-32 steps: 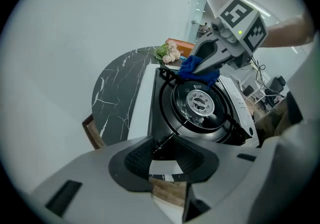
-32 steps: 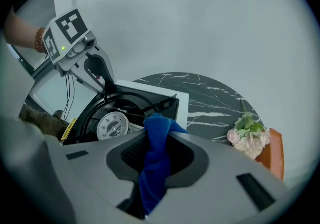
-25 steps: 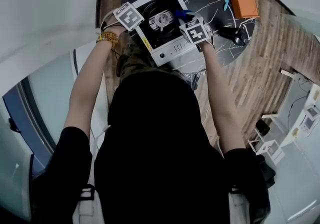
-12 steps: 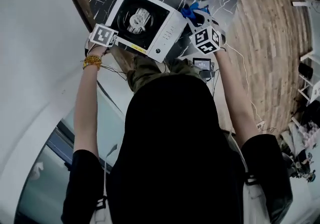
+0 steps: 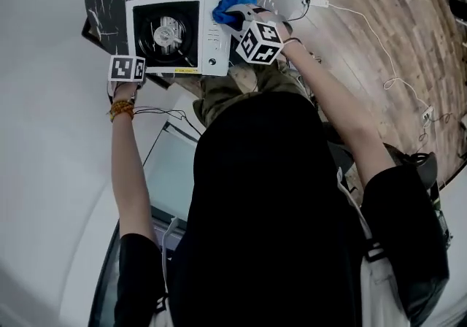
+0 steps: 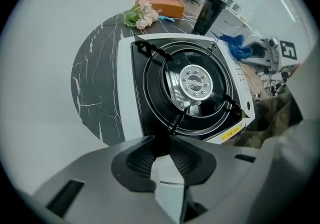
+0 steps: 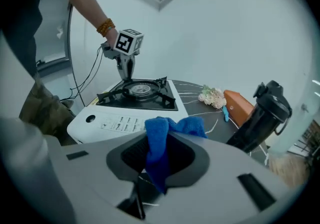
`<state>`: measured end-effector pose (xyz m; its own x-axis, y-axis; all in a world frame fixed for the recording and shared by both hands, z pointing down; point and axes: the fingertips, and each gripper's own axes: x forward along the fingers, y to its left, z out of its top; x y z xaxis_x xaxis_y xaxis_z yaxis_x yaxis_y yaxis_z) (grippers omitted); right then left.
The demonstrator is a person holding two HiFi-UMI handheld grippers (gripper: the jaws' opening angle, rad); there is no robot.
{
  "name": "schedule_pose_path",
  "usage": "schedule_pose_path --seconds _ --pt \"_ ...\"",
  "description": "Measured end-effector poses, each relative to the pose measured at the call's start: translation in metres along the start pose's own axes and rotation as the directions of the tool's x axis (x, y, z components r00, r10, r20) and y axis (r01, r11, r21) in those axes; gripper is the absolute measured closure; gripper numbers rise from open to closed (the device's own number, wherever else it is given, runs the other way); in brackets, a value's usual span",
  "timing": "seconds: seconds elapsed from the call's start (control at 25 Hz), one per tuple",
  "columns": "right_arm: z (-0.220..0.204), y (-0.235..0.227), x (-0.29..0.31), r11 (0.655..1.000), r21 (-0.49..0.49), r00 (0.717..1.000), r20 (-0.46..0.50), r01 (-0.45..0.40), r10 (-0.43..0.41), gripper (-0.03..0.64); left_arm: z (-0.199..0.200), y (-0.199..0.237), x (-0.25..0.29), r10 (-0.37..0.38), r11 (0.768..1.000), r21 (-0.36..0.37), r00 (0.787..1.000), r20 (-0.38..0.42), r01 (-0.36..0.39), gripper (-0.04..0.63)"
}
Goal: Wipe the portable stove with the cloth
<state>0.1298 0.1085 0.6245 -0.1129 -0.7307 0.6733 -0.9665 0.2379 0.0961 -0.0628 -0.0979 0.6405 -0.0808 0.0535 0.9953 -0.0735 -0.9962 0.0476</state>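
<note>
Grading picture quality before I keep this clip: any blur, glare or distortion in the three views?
Head view: strong fisheye bend, dark clothing fills the centre, the stove sits small near the top edge. Left gripper view: black corners, bright glints on the burner, overexposed ceiling lights behind. Right gripper view: the cloth in the right claw is sharp; the dark bottle shows little detail.

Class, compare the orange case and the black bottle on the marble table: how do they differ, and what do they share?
The orange case lies flat; the black bottle stands upright. The case is low and boxy, the bottle tall and round. Both rest on the dark marble table, beside the portable stove.
</note>
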Motion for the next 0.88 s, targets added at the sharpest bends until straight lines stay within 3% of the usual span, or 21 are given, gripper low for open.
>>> schedule_pose_path --seconds 0.24,0.4,0.56,0.64,0.76,0.88 --pt "-0.011 0.047 -0.014 0.987 0.128 0.995 -0.02 -0.096 0.099 0.549 -0.001 -0.003 0.0 0.006 1.0 0.006 0.998 -0.063 -0.005 0.517" --pt "-0.015 0.074 -0.018 0.958 0.224 0.982 -0.014 -0.179 0.187 0.549 0.0 -0.001 0.0 0.002 1.0 -0.003 0.999 -0.05 -0.002 0.517" --pt "-0.009 0.102 -0.022 0.932 0.253 0.962 -0.014 -0.261 0.273 0.549 -0.004 -0.004 0.002 -0.009 1.0 0.004 0.999 -0.048 0.009 0.515" --pt "0.002 0.122 -0.024 0.911 0.248 0.94 0.0 -0.33 0.341 0.55 -0.006 -0.003 0.001 -0.008 0.999 0.036 0.998 -0.059 0.011 0.514" --pt "0.022 0.162 -0.024 0.865 0.173 0.88 0.02 -0.47 0.474 0.549 -0.003 -0.003 0.001 -0.016 0.994 0.109 0.997 -0.076 0.024 0.512" --pt "0.045 0.176 -0.026 0.79 0.207 0.816 0.104 -0.577 0.568 0.549 0.0 -0.004 0.003 -0.024 0.982 0.187 0.997 -0.078 0.038 0.512"
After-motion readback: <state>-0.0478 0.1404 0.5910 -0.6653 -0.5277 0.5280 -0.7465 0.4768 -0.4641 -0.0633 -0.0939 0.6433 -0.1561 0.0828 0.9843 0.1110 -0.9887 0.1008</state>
